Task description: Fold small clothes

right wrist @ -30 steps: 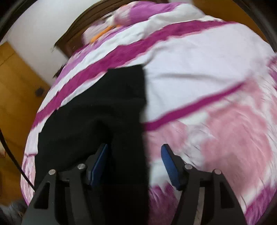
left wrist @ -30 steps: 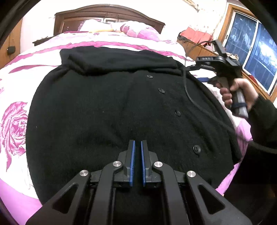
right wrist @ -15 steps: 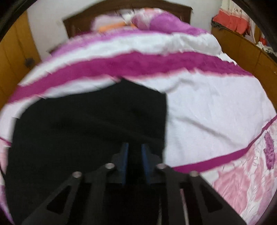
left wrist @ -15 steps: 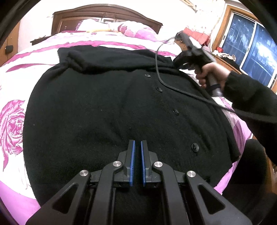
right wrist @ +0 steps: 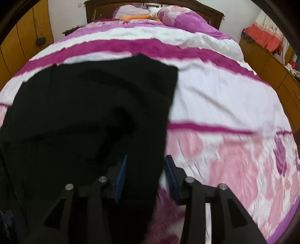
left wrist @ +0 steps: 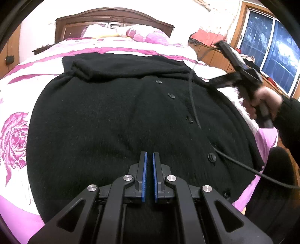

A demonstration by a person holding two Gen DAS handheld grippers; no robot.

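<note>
On the bedspread point(left wrist: 16, 78) the black cardigan point(left wrist: 112, 120) lies lengthwise, collar toward the headboard point(left wrist: 112, 16); left gripper point(left wrist: 149, 169) clenched, right gripper point(right wrist: 145, 170) released, just reopened.

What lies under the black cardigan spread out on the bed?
Under the black cardigan lies the pink-and-white flowered bedspread, showing around its edges on all sides. Whatever is directly beneath the cardigan's middle is covered, so nothing else there can be made out.
</note>
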